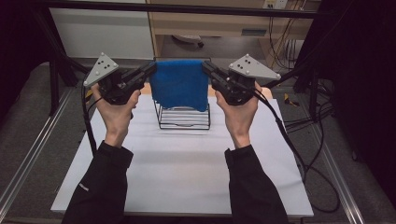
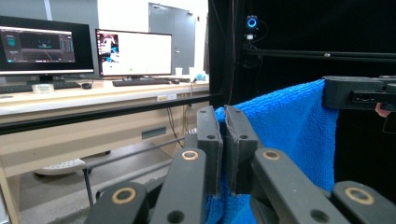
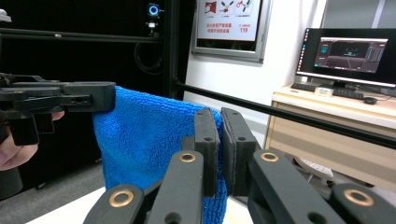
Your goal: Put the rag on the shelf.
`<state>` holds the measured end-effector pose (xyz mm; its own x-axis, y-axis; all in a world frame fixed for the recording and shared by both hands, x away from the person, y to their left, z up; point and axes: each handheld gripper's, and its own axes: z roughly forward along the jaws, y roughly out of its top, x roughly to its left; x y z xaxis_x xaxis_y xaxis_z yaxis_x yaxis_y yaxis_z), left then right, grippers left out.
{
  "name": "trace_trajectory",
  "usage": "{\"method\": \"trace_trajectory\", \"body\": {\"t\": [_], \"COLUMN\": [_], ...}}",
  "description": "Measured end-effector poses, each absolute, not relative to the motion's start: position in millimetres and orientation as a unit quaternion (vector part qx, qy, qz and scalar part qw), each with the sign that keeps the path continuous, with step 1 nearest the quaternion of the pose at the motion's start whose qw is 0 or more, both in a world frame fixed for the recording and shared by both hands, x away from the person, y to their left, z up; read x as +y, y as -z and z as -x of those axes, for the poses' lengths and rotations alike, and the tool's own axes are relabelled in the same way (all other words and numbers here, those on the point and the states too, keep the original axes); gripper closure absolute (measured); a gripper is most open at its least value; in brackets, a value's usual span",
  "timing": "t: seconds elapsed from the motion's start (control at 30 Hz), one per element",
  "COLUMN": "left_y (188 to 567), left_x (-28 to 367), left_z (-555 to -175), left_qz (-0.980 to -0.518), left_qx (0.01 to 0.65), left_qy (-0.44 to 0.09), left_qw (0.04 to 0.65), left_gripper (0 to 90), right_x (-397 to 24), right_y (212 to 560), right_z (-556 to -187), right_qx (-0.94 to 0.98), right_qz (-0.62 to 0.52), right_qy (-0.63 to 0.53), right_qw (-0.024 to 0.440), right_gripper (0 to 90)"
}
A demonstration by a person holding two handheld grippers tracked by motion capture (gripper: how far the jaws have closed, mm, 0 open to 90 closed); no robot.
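High view: blue cloth (image 1: pixel 180 84) hangs flat, fuzzy-textured.

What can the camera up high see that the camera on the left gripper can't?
The high view alone shows the black wire rack on the white table, standing under the hanging towel. The left gripper view alone shows two monitors and a keyboard on a desk. Both show the blue towel stretched between the left gripper and the right gripper, each shut on a top corner.
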<state>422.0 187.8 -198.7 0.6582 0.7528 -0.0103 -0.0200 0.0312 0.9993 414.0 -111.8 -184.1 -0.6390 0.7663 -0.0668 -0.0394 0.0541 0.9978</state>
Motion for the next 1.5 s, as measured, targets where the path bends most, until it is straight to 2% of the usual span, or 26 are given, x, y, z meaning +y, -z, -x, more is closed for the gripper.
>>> {"method": "trace_trajectory", "body": {"t": [0.3, 0.77, 1.5], "left_y": [180.4, 156.7, 150.0], "left_x": [183.3, 185.7, 176.1], "left_z": [-432.5, -454.0, -495.3], "left_qz": [-0.622, -0.619, -0.616], "left_qx": [0.285, 0.289, 0.308], "left_qy": [-0.303, -0.326, -0.329], "left_qw": [0.663, 0.654, 0.645], "left_gripper": [85.6, 85.6, 85.6], "right_x": [-112.4, -107.1, -107.1], "right_y": [162.4, 146.4, 141.3], "right_z": [-425.4, -448.8, -486.1], "right_qx": [0.642, 0.636, 0.631], "right_qz": [-0.276, -0.280, -0.299], "right_qy": [-0.629, -0.633, -0.625], "right_qw": [0.341, 0.341, 0.349], "right_gripper": [86.3, 86.3, 86.3]}}
